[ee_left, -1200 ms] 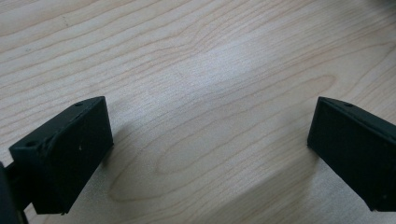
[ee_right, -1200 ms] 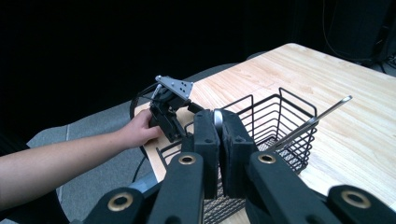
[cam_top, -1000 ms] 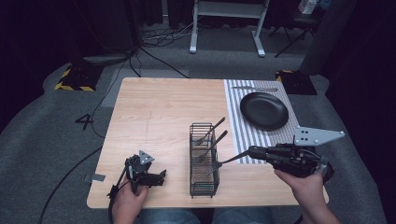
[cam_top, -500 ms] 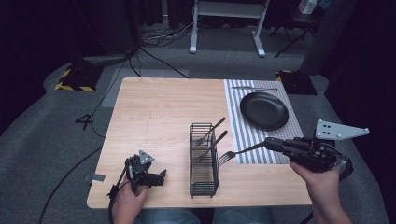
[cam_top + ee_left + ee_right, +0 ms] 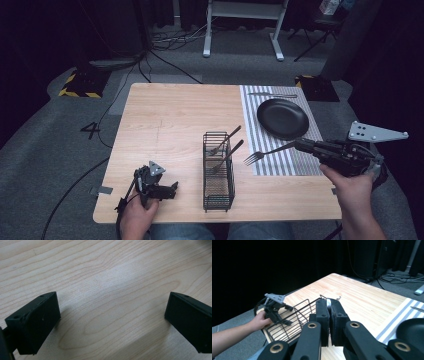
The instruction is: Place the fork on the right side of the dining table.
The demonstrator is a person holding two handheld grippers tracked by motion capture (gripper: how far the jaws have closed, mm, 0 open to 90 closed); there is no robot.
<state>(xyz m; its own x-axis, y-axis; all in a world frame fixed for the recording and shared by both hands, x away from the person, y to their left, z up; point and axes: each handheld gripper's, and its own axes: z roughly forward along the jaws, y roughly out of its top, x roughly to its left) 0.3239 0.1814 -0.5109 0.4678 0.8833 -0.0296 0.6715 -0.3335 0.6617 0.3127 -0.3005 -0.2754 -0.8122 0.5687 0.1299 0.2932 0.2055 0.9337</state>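
The table (image 5: 170, 125) takes up the middle of the high view, with a striped mat (image 5: 250, 105) on its right part and a black plate (image 5: 282, 118) upper right on that mat; a knife (image 5: 272, 95) lies just past the plate. A wire basket (image 5: 218, 172) stands lower centre with two forks (image 5: 226, 140) leaning out of it. The right gripper (image 5: 300, 145), at the right edge, is clamped on the handle of a fork (image 5: 262, 154) held level over the mat, tines toward the basket. The grip is thin, so the fork could swivel or slip and drop onto the mat, or its tines could catch the basket or the leaning forks. The left gripper (image 5: 172, 189), lower left, rests on the table with jaws wide apart and nothing between them.
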